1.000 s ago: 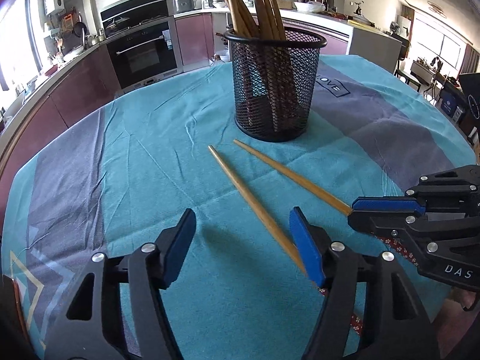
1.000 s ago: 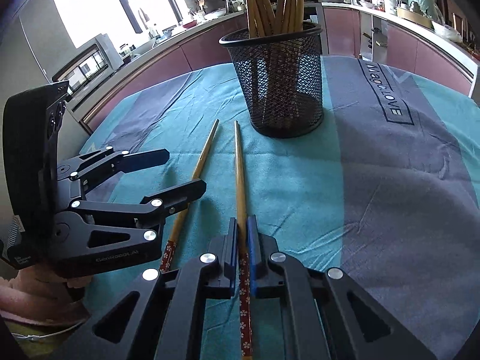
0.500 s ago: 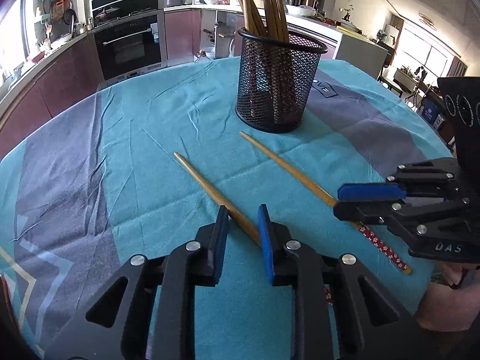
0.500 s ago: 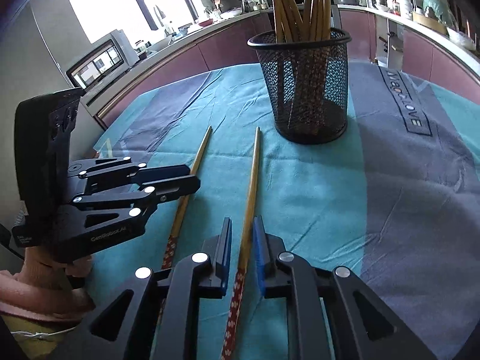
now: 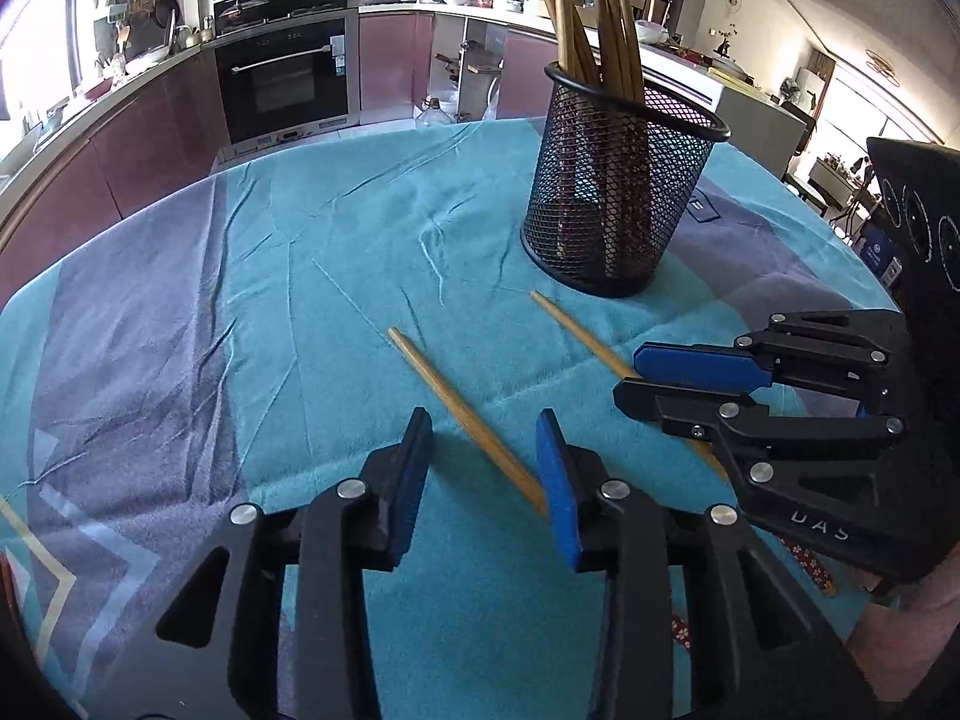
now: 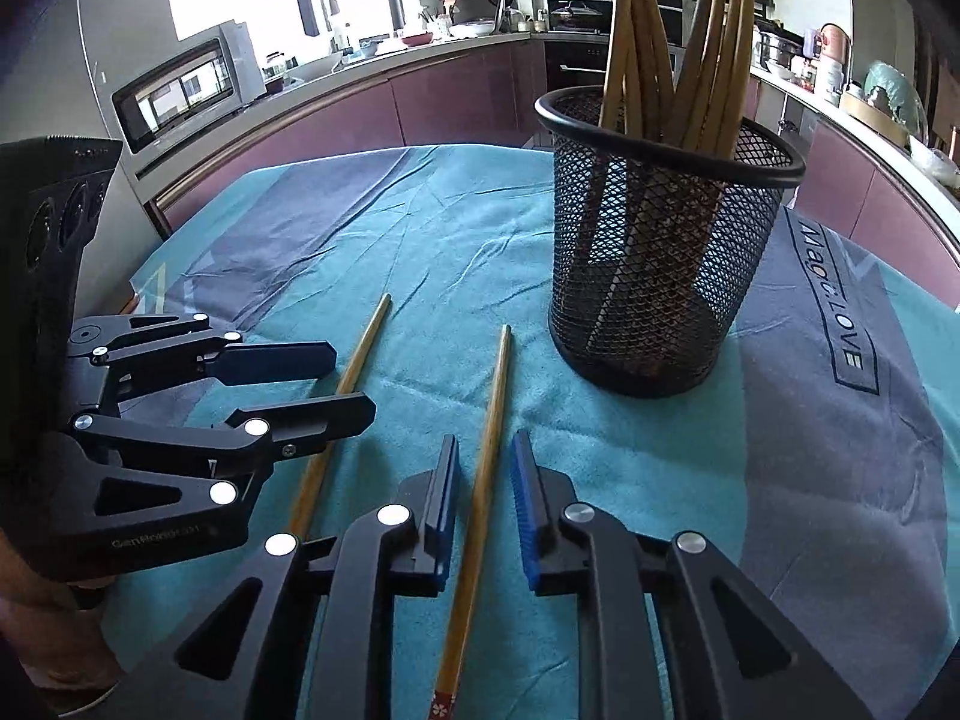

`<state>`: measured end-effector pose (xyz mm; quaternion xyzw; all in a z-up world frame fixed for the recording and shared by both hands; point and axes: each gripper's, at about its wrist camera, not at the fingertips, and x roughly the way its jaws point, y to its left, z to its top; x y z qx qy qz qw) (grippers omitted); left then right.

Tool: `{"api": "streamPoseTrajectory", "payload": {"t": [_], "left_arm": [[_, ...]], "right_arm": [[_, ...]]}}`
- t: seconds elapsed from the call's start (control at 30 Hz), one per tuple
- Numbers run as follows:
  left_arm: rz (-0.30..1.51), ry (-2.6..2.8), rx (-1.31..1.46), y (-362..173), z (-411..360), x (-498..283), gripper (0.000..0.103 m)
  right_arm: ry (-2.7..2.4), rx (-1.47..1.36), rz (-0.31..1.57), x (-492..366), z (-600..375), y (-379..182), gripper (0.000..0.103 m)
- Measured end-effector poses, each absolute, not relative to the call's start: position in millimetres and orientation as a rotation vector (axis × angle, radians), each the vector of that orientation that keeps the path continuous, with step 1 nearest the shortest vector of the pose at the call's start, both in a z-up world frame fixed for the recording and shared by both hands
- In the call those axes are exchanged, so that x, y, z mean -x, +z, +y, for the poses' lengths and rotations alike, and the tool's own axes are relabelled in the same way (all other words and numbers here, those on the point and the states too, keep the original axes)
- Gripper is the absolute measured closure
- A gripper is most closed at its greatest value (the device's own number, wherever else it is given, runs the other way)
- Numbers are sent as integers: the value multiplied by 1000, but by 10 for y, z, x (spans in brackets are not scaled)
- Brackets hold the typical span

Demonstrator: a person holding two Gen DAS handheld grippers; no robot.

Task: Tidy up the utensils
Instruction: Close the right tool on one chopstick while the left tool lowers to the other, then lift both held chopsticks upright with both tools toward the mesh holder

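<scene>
On the kitchen surface (image 5: 300, 252), each chopstick lies between parted jaws: left gripper (image 5: 483, 462) just reopened, right gripper (image 6: 483, 480) narrowing, neither gripping.

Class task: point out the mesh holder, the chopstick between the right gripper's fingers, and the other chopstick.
mesh holder (image 6: 654, 276): right wrist view, mesh wall.
right chopstick (image 6: 489, 414): right wrist view, mid-shaft.
left chopstick (image 5: 456, 405): left wrist view, mid-shaft.

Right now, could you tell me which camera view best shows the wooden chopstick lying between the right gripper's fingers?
The right wrist view: the wooden chopstick runs unobstructed from its tip to its red flowered end, between the fingers of the right gripper. In the left wrist view only its tip stretch shows clearly; the right gripper covers most of the rest.
</scene>
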<state>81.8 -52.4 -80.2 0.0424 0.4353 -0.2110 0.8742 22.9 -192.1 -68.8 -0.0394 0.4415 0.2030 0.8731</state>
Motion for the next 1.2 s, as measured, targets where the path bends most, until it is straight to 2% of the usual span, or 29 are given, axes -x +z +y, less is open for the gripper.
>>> {"api": "streamPoseTrajectory", "payload": {"t": [0.03,0.13,0.53,0.63,0.83,1.1,1.17,1.2], "left_arm": [[907,-435,-96,-803,-548,-827,71],[905,-430,-102,-807,-595,-825,82],[902,-463,-75,-751,-616,-694,95],[903,-463,-82,-747,-609,-698,95],[908,-429,-103,-807,-620,-734,79],[896,-414,-123,-827,-671,-719,81],[893,-411,-122,-826,-678,-709,88],[892,-411,-120,-826,-680,-696,89]], "right_arm": [[423,75,925,-238,-1938,-686,96],[432,32,931,-247,-2007,-691,98],[485,-129,918,-177,-2289,-585,98],[492,-146,915,-161,-2332,-565,98],[501,-156,907,-139,-2314,-534,98],[507,-153,889,-107,-2347,-498,98],[508,-157,884,-97,-2360,-479,98],[509,-157,880,-91,-2362,-471,98]]}}
